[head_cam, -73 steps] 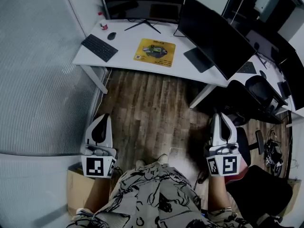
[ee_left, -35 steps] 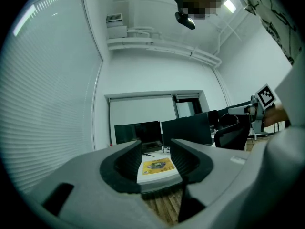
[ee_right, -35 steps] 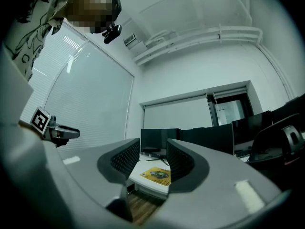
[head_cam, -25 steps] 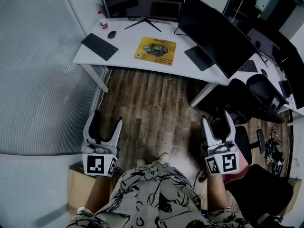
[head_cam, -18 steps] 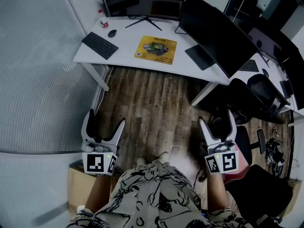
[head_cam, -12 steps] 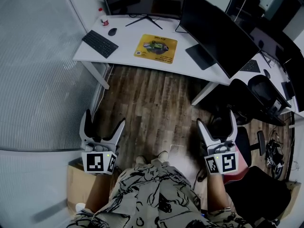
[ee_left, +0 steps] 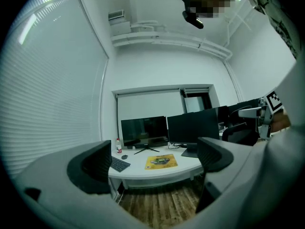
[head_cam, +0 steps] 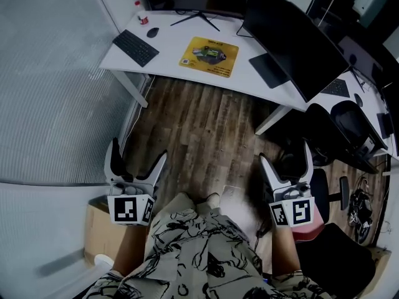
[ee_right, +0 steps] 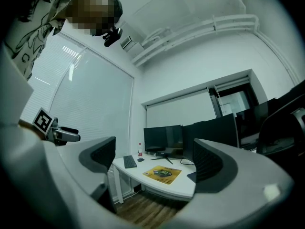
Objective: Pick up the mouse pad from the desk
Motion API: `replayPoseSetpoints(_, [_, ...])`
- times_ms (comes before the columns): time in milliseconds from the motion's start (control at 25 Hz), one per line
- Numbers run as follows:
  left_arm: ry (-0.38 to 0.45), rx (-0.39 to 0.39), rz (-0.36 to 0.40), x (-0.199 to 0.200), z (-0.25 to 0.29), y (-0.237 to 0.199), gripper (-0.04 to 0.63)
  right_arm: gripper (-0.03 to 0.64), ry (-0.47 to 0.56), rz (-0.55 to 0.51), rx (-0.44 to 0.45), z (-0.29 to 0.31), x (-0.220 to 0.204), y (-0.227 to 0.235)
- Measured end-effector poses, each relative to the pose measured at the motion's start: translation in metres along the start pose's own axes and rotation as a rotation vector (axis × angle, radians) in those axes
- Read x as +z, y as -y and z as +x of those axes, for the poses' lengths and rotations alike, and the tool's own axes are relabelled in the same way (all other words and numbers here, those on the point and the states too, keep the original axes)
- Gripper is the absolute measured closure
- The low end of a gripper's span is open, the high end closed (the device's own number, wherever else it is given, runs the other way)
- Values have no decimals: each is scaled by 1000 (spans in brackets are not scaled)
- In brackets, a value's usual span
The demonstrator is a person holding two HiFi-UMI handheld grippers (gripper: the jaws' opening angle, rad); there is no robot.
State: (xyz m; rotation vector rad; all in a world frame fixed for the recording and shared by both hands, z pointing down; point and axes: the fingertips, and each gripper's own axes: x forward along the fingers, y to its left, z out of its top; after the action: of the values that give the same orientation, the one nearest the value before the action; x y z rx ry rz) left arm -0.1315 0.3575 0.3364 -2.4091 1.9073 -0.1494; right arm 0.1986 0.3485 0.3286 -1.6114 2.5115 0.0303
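Observation:
The yellow mouse pad lies flat on the white desk across the room, between a keyboard and a dark monitor. It also shows far ahead in the left gripper view and the right gripper view. My left gripper is held low by the person's left side, far from the desk. Its jaws are opening and have nothing between them. My right gripper is at the right side, equally far away, its jaws also opening on nothing.
A black keyboard, a mouse and a small bottle share the desk with two monitors. Office chairs stand at the right, a cardboard box at the left. Wood floor lies between me and the desk.
Both grippers' jaws have spread from shut to wide apart. The desk has slid up and to the right in the head view.

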Motion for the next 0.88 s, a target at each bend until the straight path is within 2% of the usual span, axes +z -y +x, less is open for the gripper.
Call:
replayPoseSetpoints(360, [-48,-7,-11,-17,15,-5,46,115,-37,2,-9,20,-12,5])
replayPoseSetpoints(880, [19,-69,-45,-5,100,-40,46,117,11,-60,-90,94,13,24])
